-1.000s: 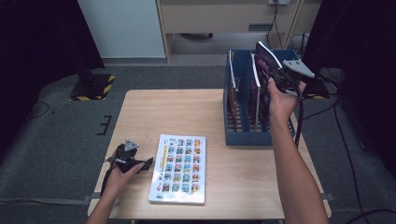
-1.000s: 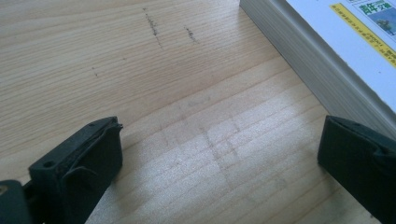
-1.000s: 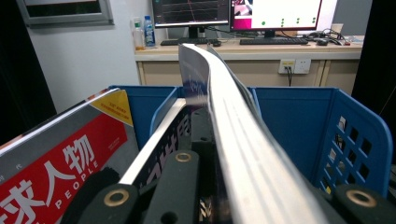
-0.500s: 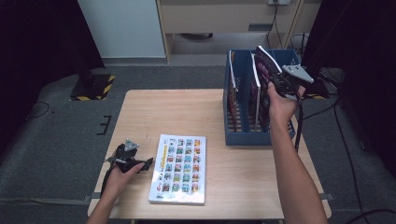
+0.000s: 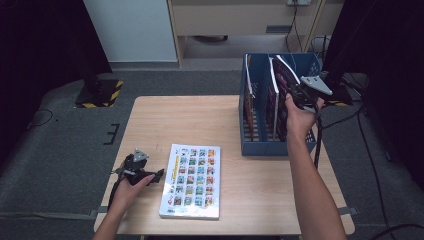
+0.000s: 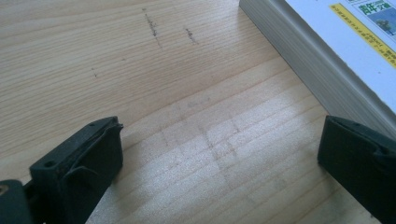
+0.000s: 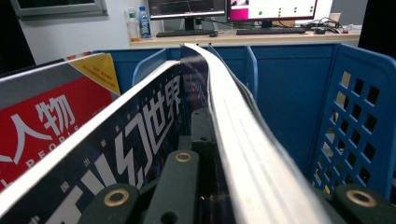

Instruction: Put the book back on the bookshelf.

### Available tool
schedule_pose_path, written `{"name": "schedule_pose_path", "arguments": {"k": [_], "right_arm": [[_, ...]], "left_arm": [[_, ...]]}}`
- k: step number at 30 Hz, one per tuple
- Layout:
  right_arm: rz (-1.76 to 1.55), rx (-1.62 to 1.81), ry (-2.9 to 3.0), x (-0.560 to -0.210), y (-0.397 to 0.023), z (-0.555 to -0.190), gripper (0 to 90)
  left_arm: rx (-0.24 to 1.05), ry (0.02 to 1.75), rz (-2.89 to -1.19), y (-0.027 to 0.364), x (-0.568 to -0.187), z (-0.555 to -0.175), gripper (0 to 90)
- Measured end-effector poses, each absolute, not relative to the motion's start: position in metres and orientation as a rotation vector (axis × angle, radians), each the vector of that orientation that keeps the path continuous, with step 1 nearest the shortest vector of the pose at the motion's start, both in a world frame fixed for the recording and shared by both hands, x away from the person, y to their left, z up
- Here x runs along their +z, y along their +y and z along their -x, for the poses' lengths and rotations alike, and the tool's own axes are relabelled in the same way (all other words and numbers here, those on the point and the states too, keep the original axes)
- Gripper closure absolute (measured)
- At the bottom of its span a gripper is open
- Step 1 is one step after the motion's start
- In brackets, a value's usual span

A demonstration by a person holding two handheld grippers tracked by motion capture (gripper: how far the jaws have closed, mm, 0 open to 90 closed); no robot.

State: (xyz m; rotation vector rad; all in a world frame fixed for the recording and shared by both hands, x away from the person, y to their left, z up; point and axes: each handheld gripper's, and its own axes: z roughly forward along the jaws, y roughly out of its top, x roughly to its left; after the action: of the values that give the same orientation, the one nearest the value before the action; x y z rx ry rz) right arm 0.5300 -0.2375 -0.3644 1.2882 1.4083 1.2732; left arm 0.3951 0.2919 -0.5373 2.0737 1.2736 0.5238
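My right gripper (image 5: 299, 96) is shut on the top edge of a dark-covered magazine (image 5: 281, 82) that stands tilted in the right slot of a blue file rack (image 5: 272, 146). In the right gripper view the magazine's white page edge (image 7: 238, 140) runs up between my jaws (image 7: 261, 186), with the rack's perforated wall (image 7: 355, 107) to its right. A thick book with a grid of small pictures (image 5: 192, 180) lies flat near the table's front edge. My left gripper (image 5: 158, 175) rests on the wood just left of it, open and holding nothing (image 6: 219, 154); the book's page edge (image 6: 299, 51) lies just beyond the right jaw.
A second magazine with a red cover (image 7: 42, 126) stands in the rack's neighbouring slot, and another (image 5: 248, 95) further left. The rack sits at the wooden table's (image 5: 200, 125) back right corner. A desk with monitors (image 7: 233, 7) stands behind the rack.
My right hand has sunk a little, taking the magazine deeper into the rack. The left gripper and the book have not moved.
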Motion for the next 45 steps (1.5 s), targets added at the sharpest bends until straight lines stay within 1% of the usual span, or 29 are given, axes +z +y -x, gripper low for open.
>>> {"name": "schedule_pose_path", "arguments": {"k": [45], "right_arm": [[-1.298, 1.255, 1.368, -0.382, -0.236, -0.543, 84.0]], "left_arm": [[0.523, 1.273, -2.074, 0.292, -0.537, -0.395, 0.0]]}}
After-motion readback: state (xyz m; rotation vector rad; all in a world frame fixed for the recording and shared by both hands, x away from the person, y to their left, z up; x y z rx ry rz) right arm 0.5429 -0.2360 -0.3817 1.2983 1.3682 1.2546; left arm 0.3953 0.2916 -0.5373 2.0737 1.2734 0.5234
